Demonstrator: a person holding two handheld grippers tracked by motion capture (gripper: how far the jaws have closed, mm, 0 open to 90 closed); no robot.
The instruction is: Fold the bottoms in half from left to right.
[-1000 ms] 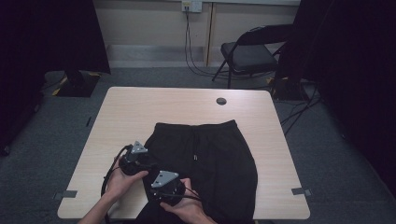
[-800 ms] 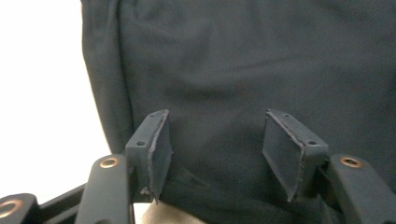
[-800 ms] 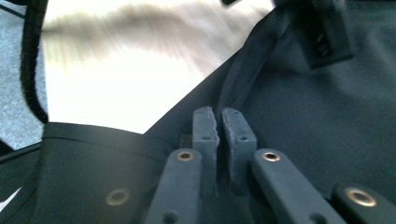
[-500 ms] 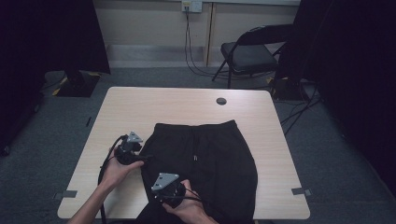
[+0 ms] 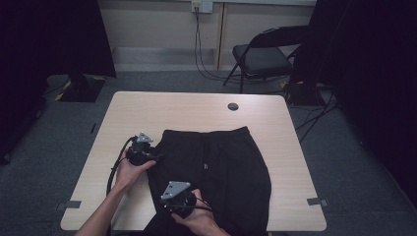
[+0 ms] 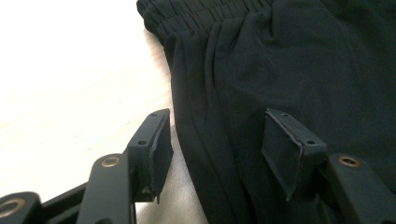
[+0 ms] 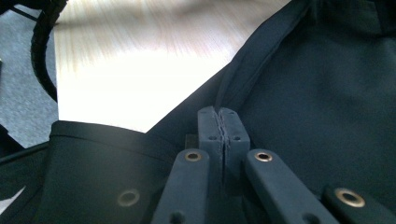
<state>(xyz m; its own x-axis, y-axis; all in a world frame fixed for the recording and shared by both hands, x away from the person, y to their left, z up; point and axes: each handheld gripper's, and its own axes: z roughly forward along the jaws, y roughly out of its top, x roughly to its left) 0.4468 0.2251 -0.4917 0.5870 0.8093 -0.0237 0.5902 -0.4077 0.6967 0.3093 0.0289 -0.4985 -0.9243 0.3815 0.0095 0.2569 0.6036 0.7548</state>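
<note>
While the black shorts [image 5: 221, 172] lie spread flat on the near right half of the light wooden table [image 5: 196, 110], waistband pointing away from the person, both hands are working along the left side seam. The near edge of the fabric runs to the table's front edge, close to the person's body.

The left gripper [image 5: 156, 157] sits right at the left edge of the shorts, a bit below the waistband corner. From its own camera you can see the jaws standing apart, one pad [image 6: 161, 149] over bare tabletop and the other pad [image 6: 285, 149] over the dark cloth, with the seam edge running up between them. The jaws have just been closing in a little, but the pads aren't pressing on anything, so nothing's grabbed on that side.

The right gripper [image 5: 169, 205] is closer to the person, low on the same left edge of the shorts. Its jaws are pressed tight together, and in its own view [image 7: 223, 121] a folded edge of the black fabric leads straight into the closed tips, so it looks pinched on the hem or seam there.

Farther back on the table there's a small round black cap [image 5: 233, 106], well apart from everything. Behind the table stands a folding chair [image 5: 268, 54], and cables [image 5: 199, 44] hang down the wall from an outlet.
</note>
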